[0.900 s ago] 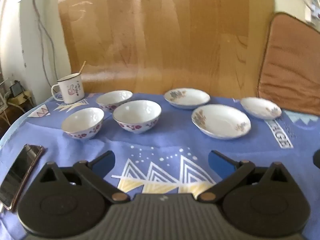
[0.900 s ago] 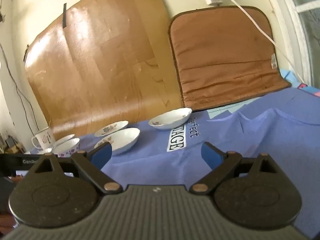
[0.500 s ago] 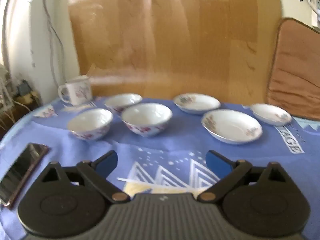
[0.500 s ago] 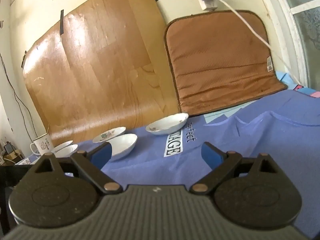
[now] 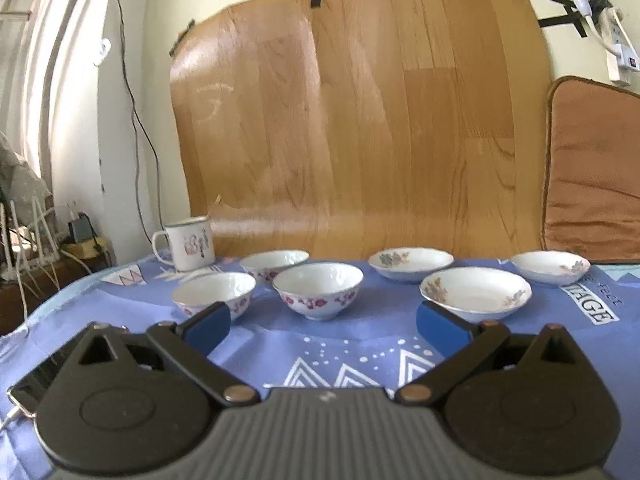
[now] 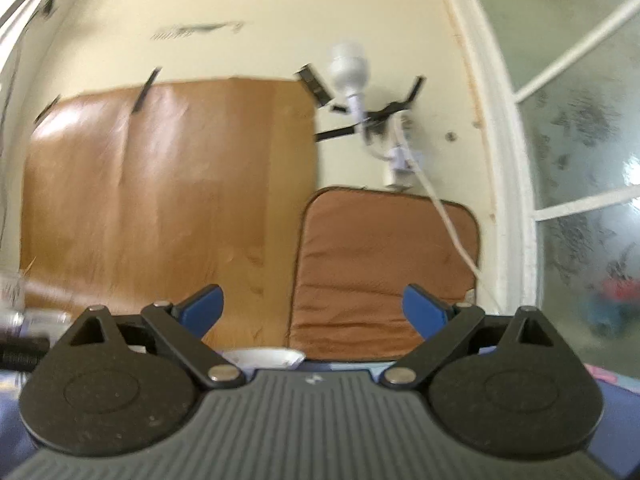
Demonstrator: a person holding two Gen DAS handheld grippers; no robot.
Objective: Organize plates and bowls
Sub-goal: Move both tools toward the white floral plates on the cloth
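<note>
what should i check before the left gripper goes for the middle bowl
1. left gripper open and empty: ok, fingers spread with nothing between them.
2. middle bowl upright, apart from the other two bowls: ok.
3. Path to it free: ok, only bare tablecloth ahead.
4. Phone at the near left, off that path: ok.
5. right gripper open and empty: ok.
6. Right camera sees the dishes: not ok, it points at the wall; only one plate rim shows.
</note>
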